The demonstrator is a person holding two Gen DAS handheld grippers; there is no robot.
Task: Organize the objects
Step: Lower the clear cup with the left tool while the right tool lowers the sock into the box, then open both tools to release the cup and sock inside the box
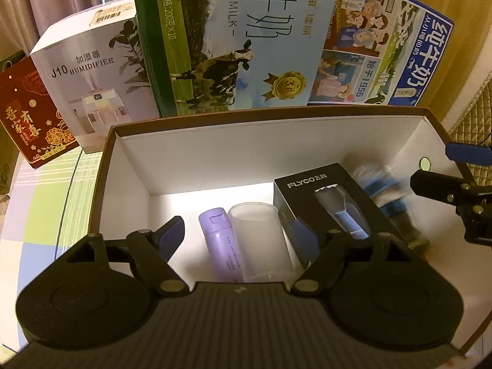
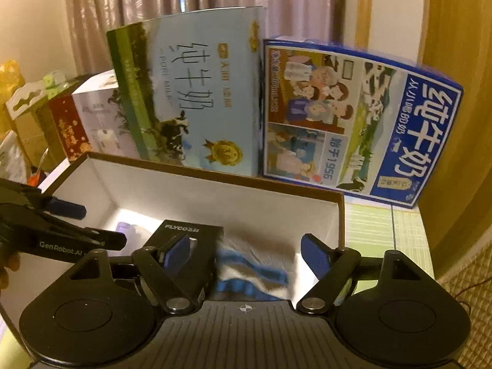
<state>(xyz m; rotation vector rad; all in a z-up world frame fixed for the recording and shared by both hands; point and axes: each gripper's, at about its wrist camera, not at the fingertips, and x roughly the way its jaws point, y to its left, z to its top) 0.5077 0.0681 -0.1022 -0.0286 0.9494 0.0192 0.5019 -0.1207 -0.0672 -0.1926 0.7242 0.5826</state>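
Purple bottle lying lengthwise, cap toward far wall of box, both tools spread, empty.

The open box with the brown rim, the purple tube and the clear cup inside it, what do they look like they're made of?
The open box looks like stiff cardboard: matte white walls, thin brown edge. The purple tube seems to be smooth plastic with a dull sheen and a moulded flip cap. The clear cup is frosted and translucent, probably plastic, though glass cannot be ruled out.
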